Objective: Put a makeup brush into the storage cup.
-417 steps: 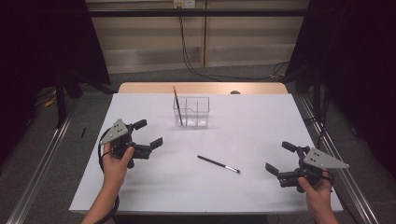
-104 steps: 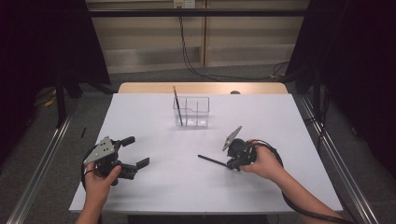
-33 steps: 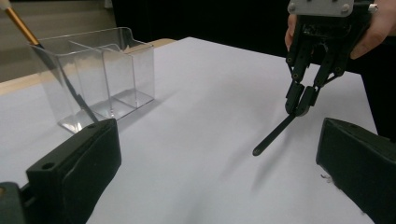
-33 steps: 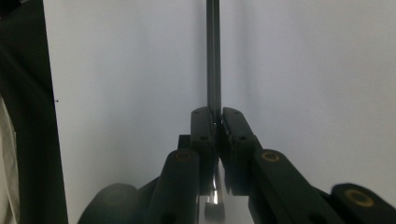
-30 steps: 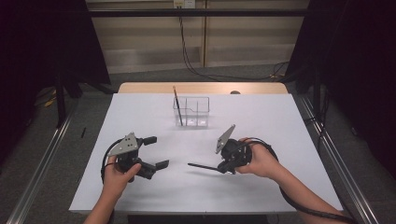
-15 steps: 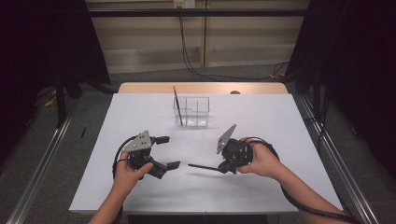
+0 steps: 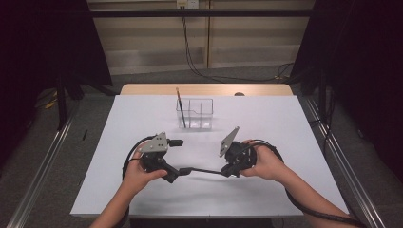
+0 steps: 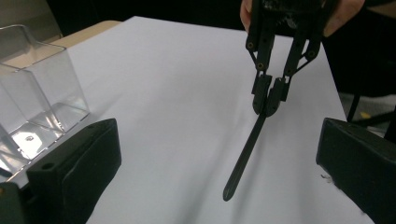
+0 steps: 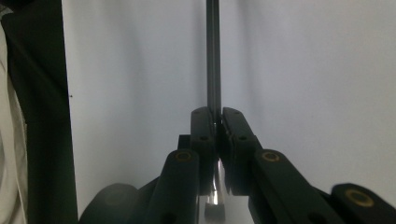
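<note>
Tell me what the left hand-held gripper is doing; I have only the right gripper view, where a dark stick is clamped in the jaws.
Observer: The left hand-held gripper is open. In the left gripper view the free tip of the dark stick sits between its jaws, and neither pad is pressing on it.
Operator: Is anything else on the table?
Observer: Yes, a clear divided box stands on the far side, with a thin brush leaning in its left compartment.

White table, clear organizer
</note>
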A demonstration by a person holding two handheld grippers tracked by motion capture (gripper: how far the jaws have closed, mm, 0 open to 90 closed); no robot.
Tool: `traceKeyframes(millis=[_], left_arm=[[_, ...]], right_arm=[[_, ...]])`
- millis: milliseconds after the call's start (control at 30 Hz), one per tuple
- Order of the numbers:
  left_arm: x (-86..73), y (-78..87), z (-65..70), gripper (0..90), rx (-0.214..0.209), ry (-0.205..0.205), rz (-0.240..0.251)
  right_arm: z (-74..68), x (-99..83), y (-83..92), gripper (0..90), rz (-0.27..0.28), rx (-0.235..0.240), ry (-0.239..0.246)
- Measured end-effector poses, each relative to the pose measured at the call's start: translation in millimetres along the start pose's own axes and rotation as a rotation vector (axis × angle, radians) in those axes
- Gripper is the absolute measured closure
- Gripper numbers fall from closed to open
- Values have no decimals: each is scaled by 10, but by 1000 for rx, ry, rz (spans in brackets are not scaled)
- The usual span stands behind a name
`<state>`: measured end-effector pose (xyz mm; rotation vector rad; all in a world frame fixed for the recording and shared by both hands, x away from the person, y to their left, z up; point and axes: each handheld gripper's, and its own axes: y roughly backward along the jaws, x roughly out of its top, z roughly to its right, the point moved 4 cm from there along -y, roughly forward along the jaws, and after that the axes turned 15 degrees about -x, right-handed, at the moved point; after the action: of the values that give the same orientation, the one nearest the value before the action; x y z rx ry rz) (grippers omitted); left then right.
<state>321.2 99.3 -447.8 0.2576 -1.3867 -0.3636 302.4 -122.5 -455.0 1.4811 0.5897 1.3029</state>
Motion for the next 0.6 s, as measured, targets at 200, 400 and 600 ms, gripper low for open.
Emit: traceKeyframes(millis=[200,400,600], left_arm=[[41,-97,-38,0,-11,46,-113],[80,-167,-35,6,-19,45,-218],[115,-217,-40,84,-29,15,-296]], right_arm=[[-9,31,5,850,3,0,6],[-5,45,27,851,9,-1,10],[-6,59,33,851,17,1,21]])
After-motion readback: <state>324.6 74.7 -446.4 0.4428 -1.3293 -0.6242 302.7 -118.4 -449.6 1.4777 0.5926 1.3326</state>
